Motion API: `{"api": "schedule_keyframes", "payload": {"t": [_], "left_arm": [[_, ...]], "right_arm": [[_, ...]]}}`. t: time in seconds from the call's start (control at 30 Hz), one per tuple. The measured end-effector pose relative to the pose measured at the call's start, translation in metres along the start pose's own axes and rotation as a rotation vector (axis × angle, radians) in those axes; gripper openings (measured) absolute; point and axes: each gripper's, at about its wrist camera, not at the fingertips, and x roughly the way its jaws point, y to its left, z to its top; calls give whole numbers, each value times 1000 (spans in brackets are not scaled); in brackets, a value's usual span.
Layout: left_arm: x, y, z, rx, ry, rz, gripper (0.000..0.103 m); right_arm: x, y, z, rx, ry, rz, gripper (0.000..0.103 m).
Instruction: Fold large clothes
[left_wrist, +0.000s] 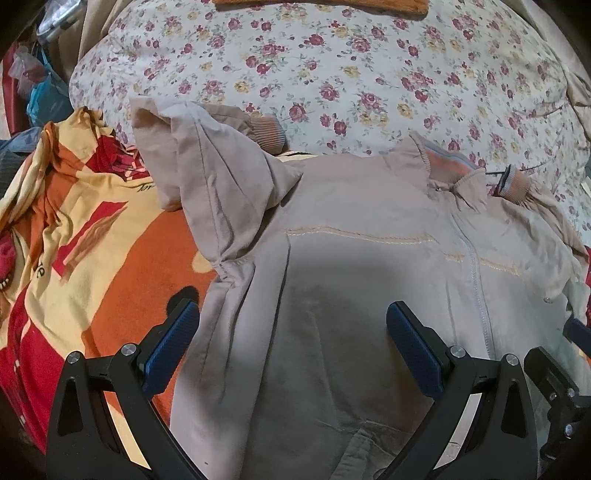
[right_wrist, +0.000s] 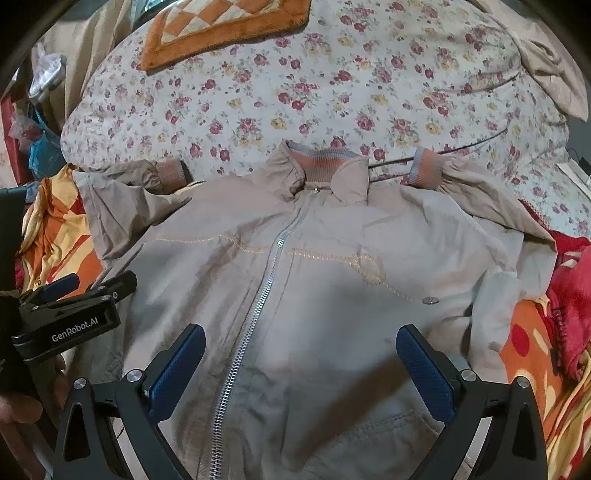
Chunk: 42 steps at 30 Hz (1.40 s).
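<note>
A beige zip-up jacket (right_wrist: 317, 280) lies face up on the bed, zipper (right_wrist: 258, 302) closed, collar (right_wrist: 325, 168) pointing away from me. Its left sleeve (left_wrist: 221, 177) is bunched and folded back, with a ribbed orange-grey cuff (left_wrist: 267, 131). The right sleeve's cuff (right_wrist: 426, 164) lies beside the collar. My left gripper (left_wrist: 291, 332) hovers open over the jacket's left side, nothing between its blue pads. My right gripper (right_wrist: 301, 362) hangs open above the lower front, just right of the zipper. In the right wrist view, the left gripper (right_wrist: 77, 291) shows at the left edge.
A floral bedsheet (right_wrist: 314, 92) covers the bed beyond the jacket. An orange, red and yellow blanket (left_wrist: 85, 240) lies under and left of the jacket, and shows again on the right (right_wrist: 546, 332). An orange checkered mat (right_wrist: 221, 29) sits at the far side. Bags and clutter (left_wrist: 37, 85) crowd the left edge.
</note>
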Motion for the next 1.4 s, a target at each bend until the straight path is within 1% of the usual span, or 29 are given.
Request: {"api": "schedule_keyframes", "payload": {"t": [0.5, 0.6, 0.73, 0.87, 1.07, 1.17, 1.3, 1.33, 1.4], "left_arm": [[4, 3, -1, -6, 7, 3, 102], [4, 8, 1, -20, 10, 1, 102], [3, 21, 8, -66, 16, -10, 102], [-2, 41, 27, -123, 15, -8, 102], [-11, 77, 67, -205, -38, 34, 102], [-4, 87, 95, -224, -33, 53, 102], [22, 95, 115, -254, -7, 78, 102], [32, 95, 117, -255, 10, 76, 100], [51, 97, 119, -247, 49, 67, 80]], "right_arm": [[3, 3, -4, -16, 11, 0, 102], [4, 3, -5, -15, 13, 1, 102], [4, 3, -6, -16, 14, 6, 102], [4, 4, -5, -26, 18, 15, 102], [3, 1, -6, -12, 17, 32, 102], [4, 0, -6, -5, 22, 38, 102], [4, 0, -7, -7, 24, 43, 102], [5, 0, -7, -8, 25, 42, 102], [6, -1, -7, -7, 29, 39, 102]]}}
